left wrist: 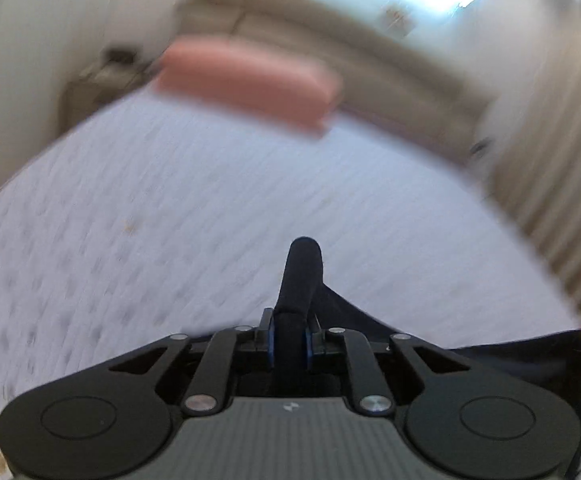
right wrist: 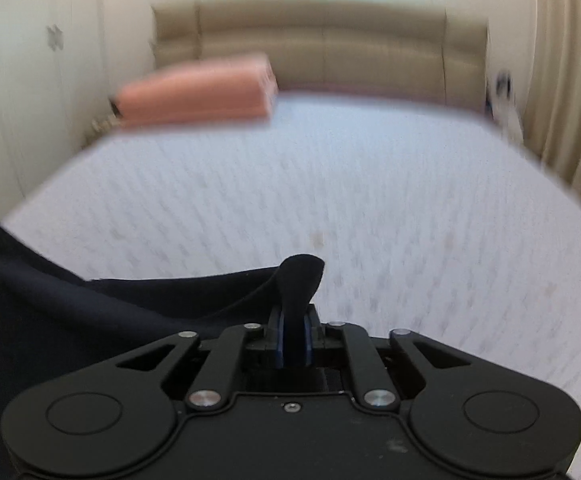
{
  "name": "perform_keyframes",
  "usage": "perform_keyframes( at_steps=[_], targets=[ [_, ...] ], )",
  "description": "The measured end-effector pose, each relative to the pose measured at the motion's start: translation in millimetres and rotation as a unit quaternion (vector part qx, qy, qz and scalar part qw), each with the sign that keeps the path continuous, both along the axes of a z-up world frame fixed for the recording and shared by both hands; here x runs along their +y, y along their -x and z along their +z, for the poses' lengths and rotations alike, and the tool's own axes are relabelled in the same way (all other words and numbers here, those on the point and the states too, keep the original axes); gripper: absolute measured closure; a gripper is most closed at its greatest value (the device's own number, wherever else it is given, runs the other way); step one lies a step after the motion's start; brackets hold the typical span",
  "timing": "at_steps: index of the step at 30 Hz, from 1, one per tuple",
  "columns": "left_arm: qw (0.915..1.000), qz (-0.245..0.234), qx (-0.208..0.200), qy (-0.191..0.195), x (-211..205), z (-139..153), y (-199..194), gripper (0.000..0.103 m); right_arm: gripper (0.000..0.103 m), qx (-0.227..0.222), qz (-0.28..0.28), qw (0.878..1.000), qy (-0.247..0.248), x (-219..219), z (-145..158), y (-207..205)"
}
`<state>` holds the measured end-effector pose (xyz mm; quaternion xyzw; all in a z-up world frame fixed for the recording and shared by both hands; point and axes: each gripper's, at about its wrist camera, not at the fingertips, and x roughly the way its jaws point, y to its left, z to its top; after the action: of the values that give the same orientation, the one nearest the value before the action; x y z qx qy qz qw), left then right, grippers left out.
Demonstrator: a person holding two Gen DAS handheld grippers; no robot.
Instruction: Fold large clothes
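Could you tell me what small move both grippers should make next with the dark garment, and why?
Probably carry both grips forward over the bed and lower them. The left gripper and right gripper each have jaws shut on a pinch of the dark garment, which hangs between them near the bed's front edge, not yet spread flat.

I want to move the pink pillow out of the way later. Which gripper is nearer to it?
Cannot tell which. The left gripper and right gripper each grip the dark garment at the near end of the bed; the pink pillow lies far-left.
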<state>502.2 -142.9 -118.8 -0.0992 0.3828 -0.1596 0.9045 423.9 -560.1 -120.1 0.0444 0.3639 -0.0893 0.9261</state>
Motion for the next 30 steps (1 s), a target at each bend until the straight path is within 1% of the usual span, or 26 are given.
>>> perform_keyframes(
  at_steps=[2,3,4,5,6,7,9,11,12,13,14,15,17,18,19,20,21,22,23,24,25,26,27,28,29,30],
  targets=[
    [0.9971,0.022,0.058,-0.044,-7.4,-41.2,-14.5,0.08,0.068,0.066,-0.028,0.997,-0.025,-11.7,-40.8,-24.5],
    [0.997,0.034,0.06,-0.035,-4.2,-49.1,-11.8,0.079,0.064,0.102,-0.046,0.993,-0.029,-16.5,-56.2,-32.7],
    [0.9972,0.05,0.053,-0.016,1.3,-46.1,-6.3,0.076,0.063,0.113,-0.06,0.991,-0.038,-20.5,-59.9,-33.8],
    [0.9967,0.066,0.045,-0.011,4.6,-37.9,-1.3,0.074,0.062,0.101,-0.064,0.992,-0.047,-22.6,-53.9,-29.7],
    [0.9964,0.078,0.03,-0.014,6.1,-27.5,4.0,0.063,0.056,0.081,-0.062,0.994,-0.042,-20.8,-41.4,-22.9],
    [0.9959,0.088,0.004,-0.023,5.9,-13.1,11.6,0.054,0.047,0.067,-0.055,0.996,-0.027,-15.1,-29.6,-18.7],
    [0.996,0.079,-0.033,-0.026,2.2,6.0,20.3,0.053,0.034,0.034,-0.013,0.999,-0.002,4.6,-6.6,-11.6],
    [0.9982,0.045,-0.038,-0.01,-12.6,15.4,21.6,0.056,0.032,0.008,0.043,0.999,-0.013,34.3,7.6,-17.7],
    [0.9994,0.019,-0.03,0.003,-22.8,13.7,20.7,0.062,0.038,0.006,0.082,0.996,-0.032,53.5,8.6,-24.9],
    [0.9997,-0.013,-0.019,0.014,-36.8,8.3,18.4,0.073,0.059,0.011,0.116,0.992,-0.041,70.3,4.8,-32.3],
    [0.9991,-0.037,-0.008,0.017,-47.4,1.5,16.8,0.078,0.074,0.02,0.149,0.988,-0.043,90.3,-2.9,-40.2],
    [0.9977,-0.064,0.005,0.02,-60.4,-8.9,15.4,0.082,0.093,0.028,0.175,0.983,-0.041,106.6,-11.7,-45.9],
    [0.994,-0.106,0.026,0.014,-86.1,-30.4,14.9,0.083,0.095,0.045,0.226,0.973,-0.018,135.9,-34.6,-54.7],
    [0.9933,-0.112,0.028,0.0,-94.0,-36.4,17.0,0.084,0.096,0.061,0.244,0.968,0.013,145.5,-50.1,-60.0],
    [0.9931,-0.113,0.027,-0.015,-96.7,-44.6,14.8,0.091,0.103,0.066,0.25,0.965,0.048,149.1,-60.0,-60.4],
    [0.9936,-0.109,0.025,-0.021,-94.6,-50.9,11.2,0.096,0.103,0.057,0.234,0.966,0.095,144.4,-66.0,-60.4],
    [0.995,-0.095,0.025,-0.015,-87.4,-54.1,7.3,0.1,0.103,0.051,0.2,0.97,0.132,133.6,-68.7,-63.1],
    [0.997,-0.072,0.028,-0.006,-77.4,-54.8,4.0,0.1,0.103,0.055,0.149,0.975,0.155,112.9,-71.5,-68.9],
    [0.9986,-0.045,0.027,-0.01,-70.1,-53.5,0.1,0.1,0.103,0.065,0.096,0.981,0.155,88.2,-73.1,-73.8],
    [0.9993,-0.024,0.022,-0.016,-61.3,-51.4,-2.2,0.099,0.097,0.085,0.042,0.987,0.131,55.9,-75.4,-77.1],
    [0.9996,-0.011,0.022,-0.016,-52.8,-48.5,-3.0,0.099,0.097,0.101,0.006,0.989,0.11,32.7,-75.8,-76.6],
    [0.9997,-0.008,0.023,-0.009,-48.7,-46.9,-3.6,0.099,0.099,0.103,-0.015,0.99,0.094,17.6,-71.3,-72.0],
    [0.9996,-0.009,0.026,0.0,-43.7,-43.7,-3.6,0.096,0.101,0.09,-0.02,0.992,0.083,11.0,-61.2,-64.5],
    [0.9993,-0.018,0.029,0.012,-43.2,-40.1,-2.1,0.091,0.094,0.072,-0.018,0.994,0.077,14.0,-48.5,-56.8],
    [0.9988,-0.032,0.029,0.023,-44.7,-35.3,3.0,0.09,0.088,0.052,-0.004,0.996,0.067,23.0,-35.9,-48.7],
    [0.998,-0.048,0.027,0.033,-45.5,-29.5,10.6,0.09,0.085,0.038,0.015,0.997,0.06,36.5,-27.8,-44.1]
  ],
)
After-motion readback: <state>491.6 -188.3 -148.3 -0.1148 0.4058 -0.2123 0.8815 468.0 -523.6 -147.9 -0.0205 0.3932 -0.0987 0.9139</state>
